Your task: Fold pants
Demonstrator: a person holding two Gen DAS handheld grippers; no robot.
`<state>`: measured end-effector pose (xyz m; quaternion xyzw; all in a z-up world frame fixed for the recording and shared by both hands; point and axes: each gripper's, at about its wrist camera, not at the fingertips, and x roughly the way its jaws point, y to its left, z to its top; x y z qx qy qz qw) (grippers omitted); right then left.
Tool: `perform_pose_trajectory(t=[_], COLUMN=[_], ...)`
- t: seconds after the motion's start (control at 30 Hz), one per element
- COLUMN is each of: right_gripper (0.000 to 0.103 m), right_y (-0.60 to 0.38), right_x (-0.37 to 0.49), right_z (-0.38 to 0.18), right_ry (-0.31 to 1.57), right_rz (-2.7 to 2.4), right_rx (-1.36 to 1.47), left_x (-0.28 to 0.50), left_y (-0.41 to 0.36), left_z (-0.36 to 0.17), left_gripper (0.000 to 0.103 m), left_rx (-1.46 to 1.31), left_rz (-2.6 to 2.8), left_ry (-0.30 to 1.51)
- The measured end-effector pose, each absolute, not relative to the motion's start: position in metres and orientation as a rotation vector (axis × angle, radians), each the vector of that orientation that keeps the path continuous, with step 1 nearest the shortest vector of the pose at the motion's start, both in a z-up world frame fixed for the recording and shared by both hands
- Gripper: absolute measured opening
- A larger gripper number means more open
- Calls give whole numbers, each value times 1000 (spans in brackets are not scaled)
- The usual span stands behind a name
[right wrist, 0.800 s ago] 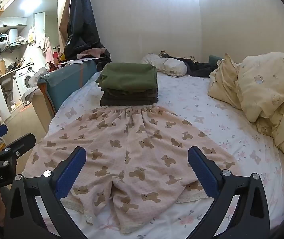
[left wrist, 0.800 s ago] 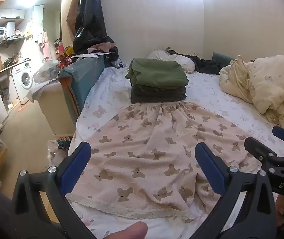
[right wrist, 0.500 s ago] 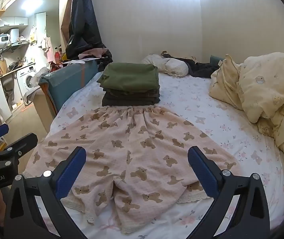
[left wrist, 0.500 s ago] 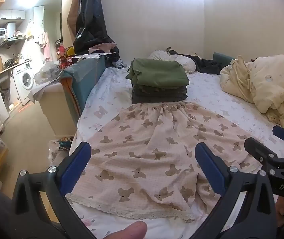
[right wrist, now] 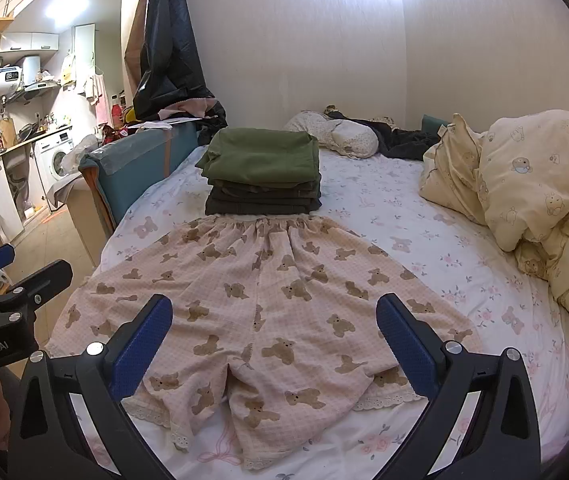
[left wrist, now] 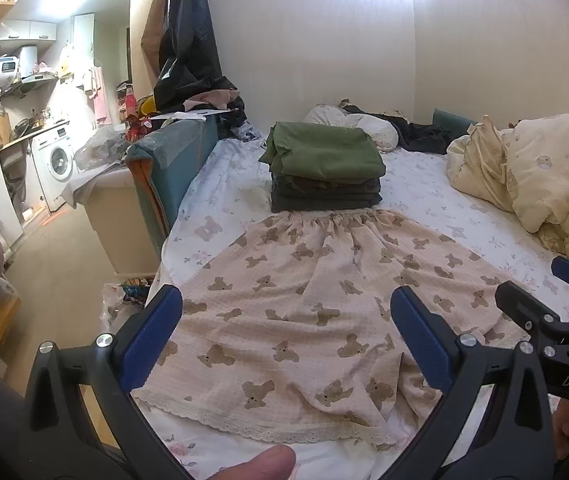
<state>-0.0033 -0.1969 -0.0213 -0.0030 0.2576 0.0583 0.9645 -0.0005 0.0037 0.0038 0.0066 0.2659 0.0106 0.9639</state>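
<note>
Pink pants with a brown bear print (left wrist: 304,304) lie spread flat on the bed, waistband at the far end, lace hems toward me. They also show in the right wrist view (right wrist: 260,304). My left gripper (left wrist: 286,344) is open and empty above the left leg hem. My right gripper (right wrist: 274,344) is open and empty above the crotch and right leg. Each gripper shows at the edge of the other's view, the right gripper (left wrist: 556,312) and the left gripper (right wrist: 8,292).
A stack of folded green and dark clothes (left wrist: 324,168) sits just beyond the waistband. Cream pillows and duvet (right wrist: 532,184) fill the right side. The bed (left wrist: 204,208) ends at the left by a teal board (left wrist: 172,168); floor and kitchen lie beyond.
Both views have shifted very slightly; the pants and both grippers stay as they were, open and empty.
</note>
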Motion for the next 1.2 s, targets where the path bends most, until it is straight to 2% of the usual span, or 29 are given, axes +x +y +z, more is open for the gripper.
perform_pose_trajectory(t=[1.2], right_gripper=[103], right_y=[-196], right_x=[-4], right_z=[-33], right_ry=[544], right_rz=[124], right_rx=[-1], left_x=[-2], left_y=[7], left_z=[1], left_gripper=[102], left_rx=[9], left_rz=[25], left_ry=[543])
